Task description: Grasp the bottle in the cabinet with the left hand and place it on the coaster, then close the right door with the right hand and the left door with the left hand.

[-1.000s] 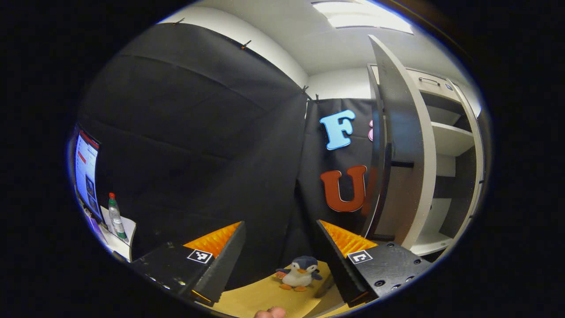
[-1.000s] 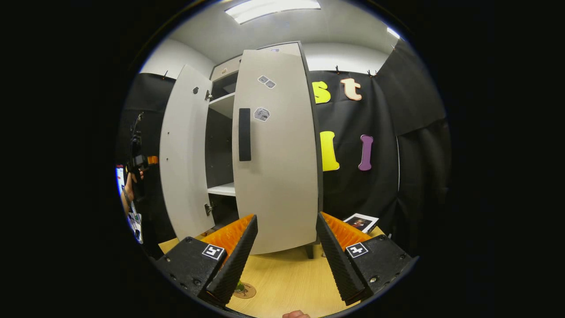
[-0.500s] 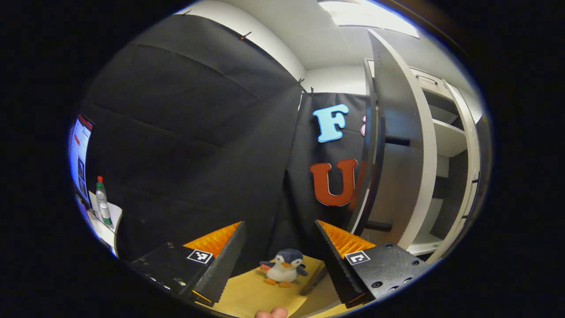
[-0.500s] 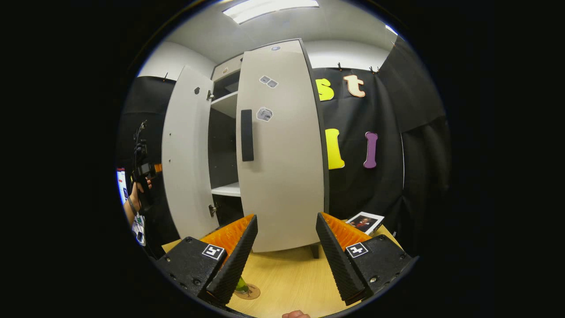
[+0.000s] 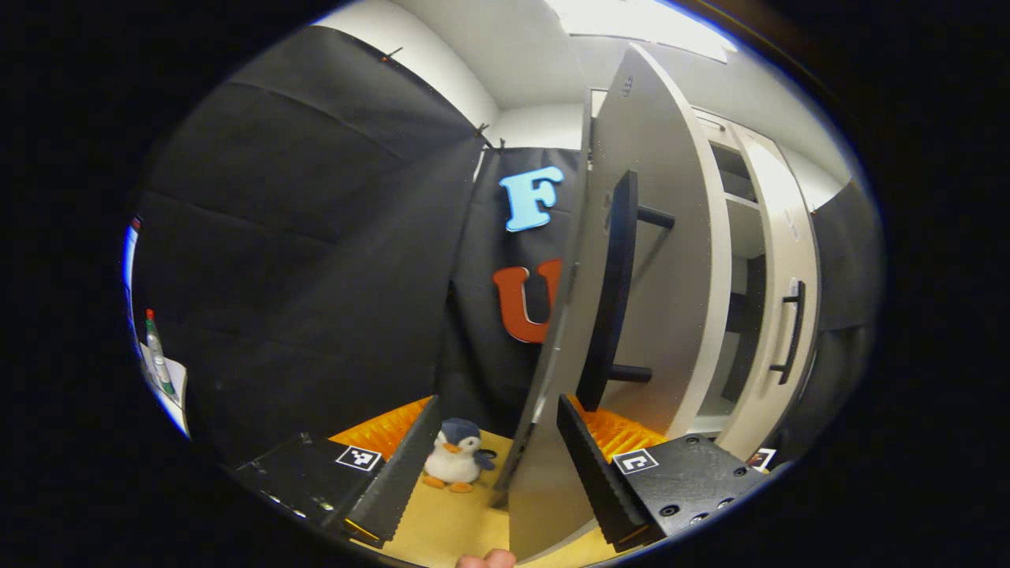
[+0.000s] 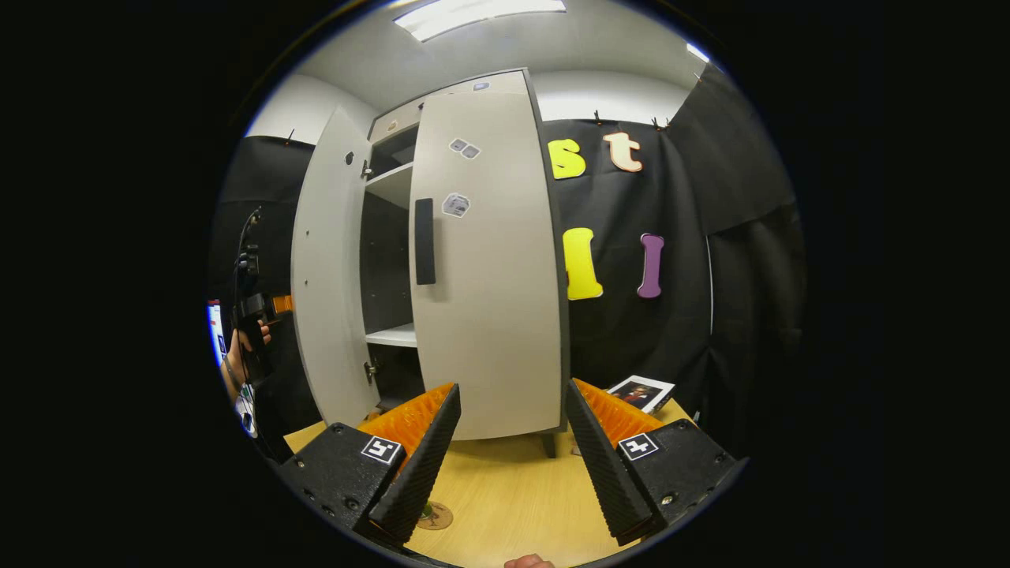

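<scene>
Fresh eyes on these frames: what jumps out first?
The tall grey cabinet dominates: its right door looks shut, its left door ajar, edge-on between the open left gripper fingers. A toy penguin sits on the wooden table beside it.

My left gripper [image 5: 489,450] jaws spread wide, nothing between them, level, pointing forward. My right gripper [image 6: 509,442] same: jaws wide apart, nothing gripped. From the right gripper view, my left hand [image 6: 241,355] is raised at far left, wrapped round its gripper's handle.
</scene>
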A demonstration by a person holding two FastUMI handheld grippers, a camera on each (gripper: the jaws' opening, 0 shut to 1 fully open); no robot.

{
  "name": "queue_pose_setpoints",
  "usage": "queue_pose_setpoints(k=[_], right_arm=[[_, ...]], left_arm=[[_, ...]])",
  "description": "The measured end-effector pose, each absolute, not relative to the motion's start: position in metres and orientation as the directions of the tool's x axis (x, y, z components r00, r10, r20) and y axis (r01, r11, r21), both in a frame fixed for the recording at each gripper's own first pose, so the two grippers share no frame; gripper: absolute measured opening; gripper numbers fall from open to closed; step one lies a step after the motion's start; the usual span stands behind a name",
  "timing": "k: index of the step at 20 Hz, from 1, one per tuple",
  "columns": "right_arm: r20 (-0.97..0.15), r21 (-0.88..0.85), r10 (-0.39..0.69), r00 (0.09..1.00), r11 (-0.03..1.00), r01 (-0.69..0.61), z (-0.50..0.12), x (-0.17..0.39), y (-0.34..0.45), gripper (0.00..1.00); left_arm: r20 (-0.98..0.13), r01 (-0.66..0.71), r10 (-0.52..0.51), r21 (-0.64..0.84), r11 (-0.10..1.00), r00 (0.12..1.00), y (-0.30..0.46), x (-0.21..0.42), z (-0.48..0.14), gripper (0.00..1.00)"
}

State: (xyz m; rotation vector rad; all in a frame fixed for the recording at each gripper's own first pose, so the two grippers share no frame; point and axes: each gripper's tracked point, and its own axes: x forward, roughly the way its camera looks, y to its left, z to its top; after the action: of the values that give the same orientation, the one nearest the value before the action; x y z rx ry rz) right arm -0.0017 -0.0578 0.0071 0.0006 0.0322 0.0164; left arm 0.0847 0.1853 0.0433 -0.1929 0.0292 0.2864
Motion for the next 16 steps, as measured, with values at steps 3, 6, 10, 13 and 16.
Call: queue_pose_setpoints(k=[3, 6, 10, 13, 16], right_arm=[[-0.031, 0.021, -0.013, 0.999, 1.000, 0.014, 0.008, -0.008, -0.067, 0.82], [-0.023, 0.016, -0.048, 0.999, 0.999, 0.049, 0.010, -0.013, -0.079, 0.82], [-0.026, 0.010, -0.080, 0.996, 0.997, 0.080, 0.010, -0.017, -0.091, 0.82], [-0.033, 0.019, -0.080, 0.996, 0.997, 0.081, 0.007, -0.017, -0.089, 0.82], [-0.037, 0.026, -0.054, 0.998, 0.998, 0.055, 0.007, -0.012, -0.079, 0.82]], left_arm=[[-0.051, -0.216, 0.210, -0.219, 0.951, 0.976, 0.153, 0.105, 0.040, 0.91], [-0.060, -0.168, 0.158, -0.247, 0.954, 0.986, 0.130, 0.112, 0.037, 0.99], [-0.040, -0.144, 0.139, -0.173, 0.974, 0.989, 0.117, 0.108, 0.040, 0.95], [-0.018, -0.112, 0.111, -0.140, 0.984, 0.994, 0.103, 0.099, 0.050, 0.98], [0.011, -0.088, 0.091, -0.156, 0.984, 0.996, 0.088, 0.085, 0.062, 1.00]])
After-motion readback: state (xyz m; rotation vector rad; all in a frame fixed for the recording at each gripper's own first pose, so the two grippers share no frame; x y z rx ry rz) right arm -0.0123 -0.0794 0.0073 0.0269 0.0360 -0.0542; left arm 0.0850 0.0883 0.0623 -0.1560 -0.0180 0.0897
